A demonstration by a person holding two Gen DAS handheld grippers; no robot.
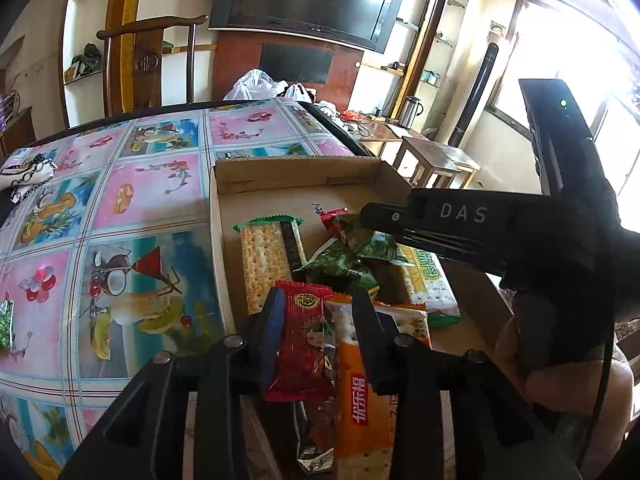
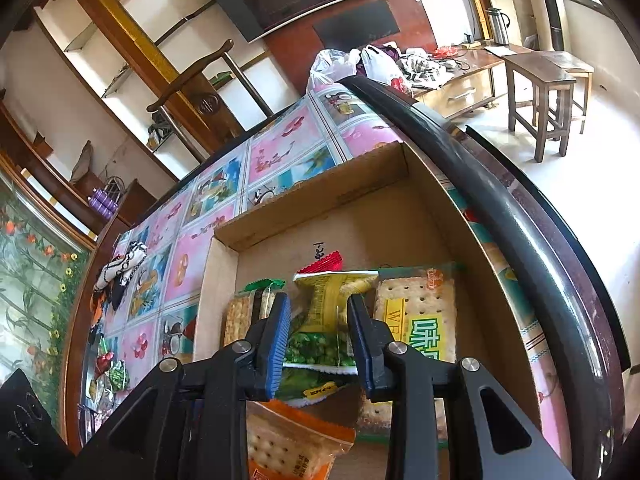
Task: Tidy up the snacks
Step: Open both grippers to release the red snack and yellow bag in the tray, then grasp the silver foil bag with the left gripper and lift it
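Leftmost, the left gripper [image 1: 316, 312] pinches a red snack packet [image 1: 306, 344] between its fingers, over the near end of the cardboard box [image 1: 296, 172]. Further right, the right gripper [image 2: 319, 316] clamps a green pea packet [image 2: 320, 344] between blue pads [image 2: 280, 344], cracker packs [image 2: 420, 320] lying beyond its fingertips.

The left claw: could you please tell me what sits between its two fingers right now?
In the left wrist view, a red snack packet sits between the left claw's fingers, over the orange cracker pack.

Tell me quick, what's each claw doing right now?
Left claw: closed on a red snack packet.
Right claw: closed on a green pea packet.
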